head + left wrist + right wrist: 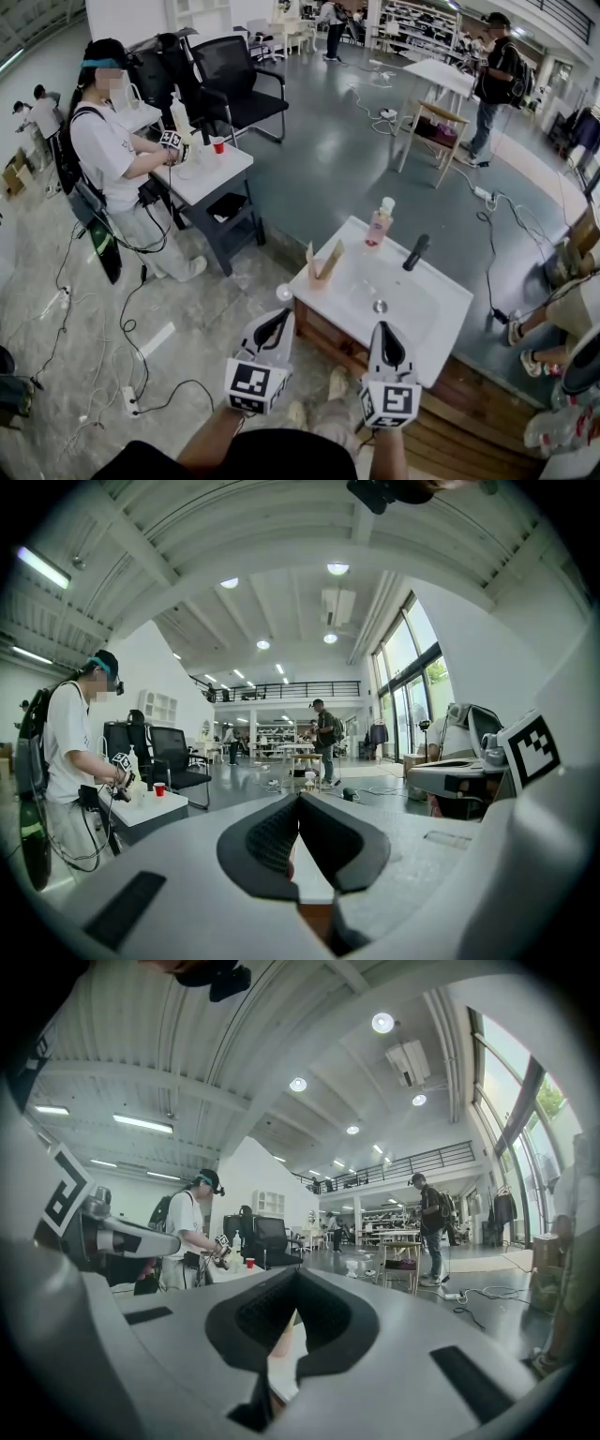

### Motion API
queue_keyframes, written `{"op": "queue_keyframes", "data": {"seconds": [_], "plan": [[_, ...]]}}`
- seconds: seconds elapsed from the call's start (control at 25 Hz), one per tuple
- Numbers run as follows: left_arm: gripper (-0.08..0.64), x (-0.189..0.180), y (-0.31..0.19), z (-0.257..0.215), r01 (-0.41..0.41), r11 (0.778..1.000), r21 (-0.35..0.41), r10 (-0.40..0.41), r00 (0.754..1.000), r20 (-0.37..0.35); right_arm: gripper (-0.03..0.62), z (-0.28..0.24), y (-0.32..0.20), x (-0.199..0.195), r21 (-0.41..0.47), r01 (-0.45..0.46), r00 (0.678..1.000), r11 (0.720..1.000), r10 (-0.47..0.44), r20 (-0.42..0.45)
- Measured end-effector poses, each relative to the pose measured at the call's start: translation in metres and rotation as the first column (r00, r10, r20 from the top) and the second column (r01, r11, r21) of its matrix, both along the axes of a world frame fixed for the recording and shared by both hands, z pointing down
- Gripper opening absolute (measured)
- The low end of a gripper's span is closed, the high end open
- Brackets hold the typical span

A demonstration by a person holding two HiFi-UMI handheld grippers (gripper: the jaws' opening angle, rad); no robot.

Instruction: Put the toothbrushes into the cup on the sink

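White sink [441,309]: sitting on a wooden cabinet, at twelve o'clock from both grippers.
Toothbrushes [323,262]: tan sticks, tilting apart in a V on the sink's nine o'clock rim; what is holding them up I am not making out.
Pink bottle [380,227]: standing at the back rim, at eleven o'clock from the black tap [415,251].
Left gripper [275,326]: hovering by the sink's seven o'clock corner, jaws pressing together, empty.
Right gripper [388,342]: hovering over the front rim, jaws pressing together, empty.

Bright daylight, ceiling lamps, fisheye edges
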State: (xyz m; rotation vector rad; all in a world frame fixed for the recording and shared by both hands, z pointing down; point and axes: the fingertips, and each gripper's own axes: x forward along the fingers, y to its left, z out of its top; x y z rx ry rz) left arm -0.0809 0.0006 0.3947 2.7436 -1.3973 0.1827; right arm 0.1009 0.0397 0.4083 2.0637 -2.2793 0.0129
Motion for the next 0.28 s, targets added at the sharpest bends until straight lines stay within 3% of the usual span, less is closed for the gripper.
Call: {"op": "queue_keyframes", "data": {"seconds": [0.28], "plan": [[0.005,0.0003,-0.0039,0.0014,0.000,1.000,-0.003,0.000,1.000,0.000,-0.002,0.0006,-0.0046,-0.0003,0.010,0.003,1.000,1.000,-0.003,-0.004]]}}
